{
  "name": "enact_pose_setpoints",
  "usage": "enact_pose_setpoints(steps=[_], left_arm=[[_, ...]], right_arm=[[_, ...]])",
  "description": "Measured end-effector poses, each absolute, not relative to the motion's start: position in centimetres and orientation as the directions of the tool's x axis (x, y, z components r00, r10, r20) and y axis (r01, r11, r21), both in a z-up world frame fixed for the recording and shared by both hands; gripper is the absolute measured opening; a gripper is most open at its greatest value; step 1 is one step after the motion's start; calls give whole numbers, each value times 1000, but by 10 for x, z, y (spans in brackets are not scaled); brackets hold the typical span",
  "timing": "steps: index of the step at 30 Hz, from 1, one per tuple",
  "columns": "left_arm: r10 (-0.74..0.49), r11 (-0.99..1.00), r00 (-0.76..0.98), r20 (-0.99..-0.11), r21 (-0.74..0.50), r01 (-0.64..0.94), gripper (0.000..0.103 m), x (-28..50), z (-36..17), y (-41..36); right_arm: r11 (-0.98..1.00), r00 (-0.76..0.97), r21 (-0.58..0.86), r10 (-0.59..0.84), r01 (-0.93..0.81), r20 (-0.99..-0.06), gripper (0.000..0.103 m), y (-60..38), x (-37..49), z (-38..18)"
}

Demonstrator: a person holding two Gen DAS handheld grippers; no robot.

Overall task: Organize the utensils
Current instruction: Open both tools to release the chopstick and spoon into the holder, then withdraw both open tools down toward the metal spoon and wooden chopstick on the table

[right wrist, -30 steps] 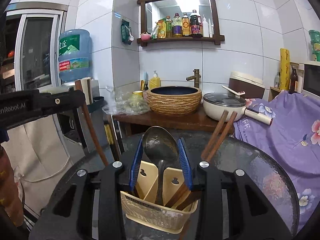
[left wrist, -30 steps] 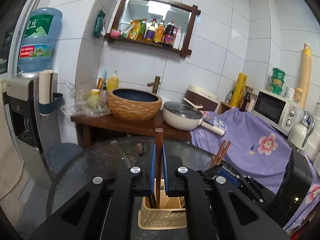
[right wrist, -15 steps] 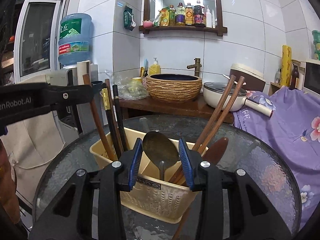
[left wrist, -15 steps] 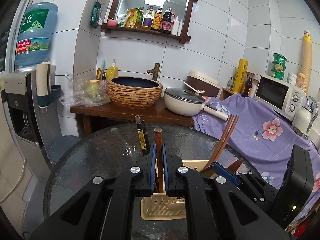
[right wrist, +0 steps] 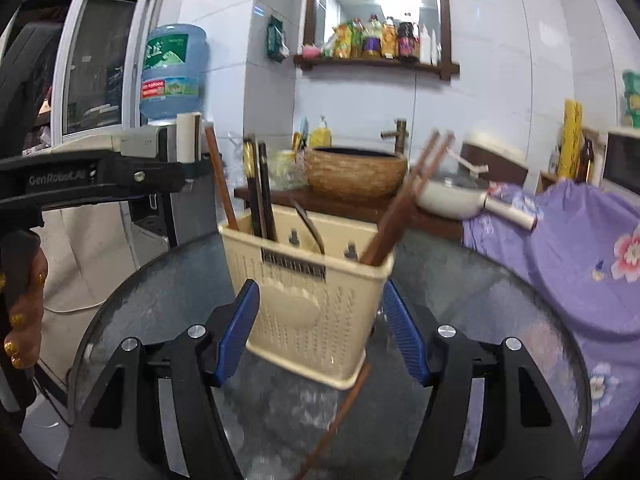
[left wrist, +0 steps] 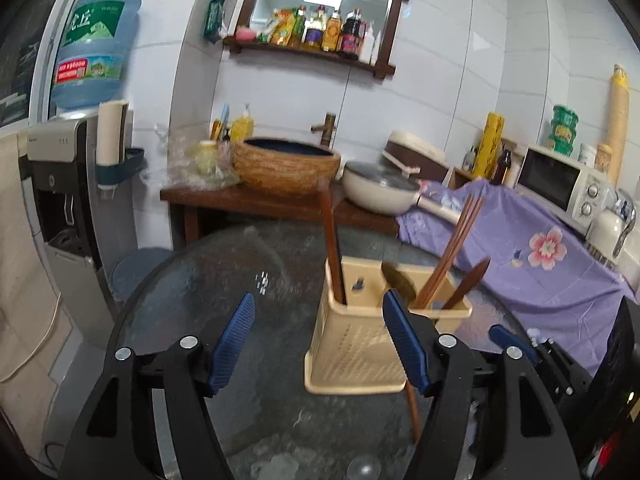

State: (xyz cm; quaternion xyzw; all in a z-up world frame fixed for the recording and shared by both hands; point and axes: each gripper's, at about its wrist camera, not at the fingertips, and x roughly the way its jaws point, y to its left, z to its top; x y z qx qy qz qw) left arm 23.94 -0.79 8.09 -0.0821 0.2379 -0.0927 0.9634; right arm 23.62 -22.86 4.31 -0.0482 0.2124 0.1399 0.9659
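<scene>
The utensil caddy [right wrist: 316, 292], a cream perforated plastic basket with divided compartments, stands upright on the round dark glass surface [right wrist: 460, 300], which sits in front of a wooden washstand carrying a woven basin [right wrist: 355, 170] and a lidded pan [right wrist: 448, 194]. In the right wrist view its leftmost compartment holds a long brown wooden handle [right wrist: 220, 182] and a pair of dark chopsticks [right wrist: 259, 190], all leaning slightly left; the middle compartment holds a metal spoon [right wrist: 310, 226] seen edge-on; the rightmost holds a pair of reddish-brown chopsticks [right wrist: 404, 208] leaning right. One more brown stick [right wrist: 340, 408] lies on the glass, running from the caddy's base toward the camera. The right gripper [right wrist: 320, 336] has just been opening its jaws: they stand wide with the caddy's lower front between them, and the blue pads are clear of its walls, gripping nothing. The left gripper [left wrist: 318, 340] has likewise just been opening; its jaws are wide and empty, the right pad overlapping the caddy's front in the picture and the left pad over bare glass. From that side the wooden handle [left wrist: 332, 248] rises from the near compartment, free of the jaws. At the left edge of the right wrist view, a hand [right wrist: 22, 304] with gold-painted nails grips the left gripper's handle.
</scene>
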Motion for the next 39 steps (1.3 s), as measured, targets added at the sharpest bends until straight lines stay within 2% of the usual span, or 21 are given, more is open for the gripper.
enact_pose_setpoints(steps=[9,12,16,21,26,39], left_arm=[[-239,970,726,-644,-128,205,67,221,5,-37],[-234,969,699,-675,-100,227,67,210,-12,-47],[-228,965,671,-705,-70,254,67,201,-26,-57],[-214,964,653,-727,-49,261,67,194,-40,-65],[-206,964,638,-742,-42,262,66,193,-48,-69],[-186,970,635,-750,-38,239,66,193,-57,-80]], right_arm=[[978,748,62,193,-200,-635,64,-259,238,-12],[977,696,98,203,-188,-689,64,-264,244,-25],[975,626,137,218,-175,-749,57,-262,253,-39],[978,579,122,199,-170,-791,52,-247,266,-46],[986,549,86,153,-146,-822,40,-230,285,-51],[998,572,-5,34,-67,-819,29,-224,317,-58]])
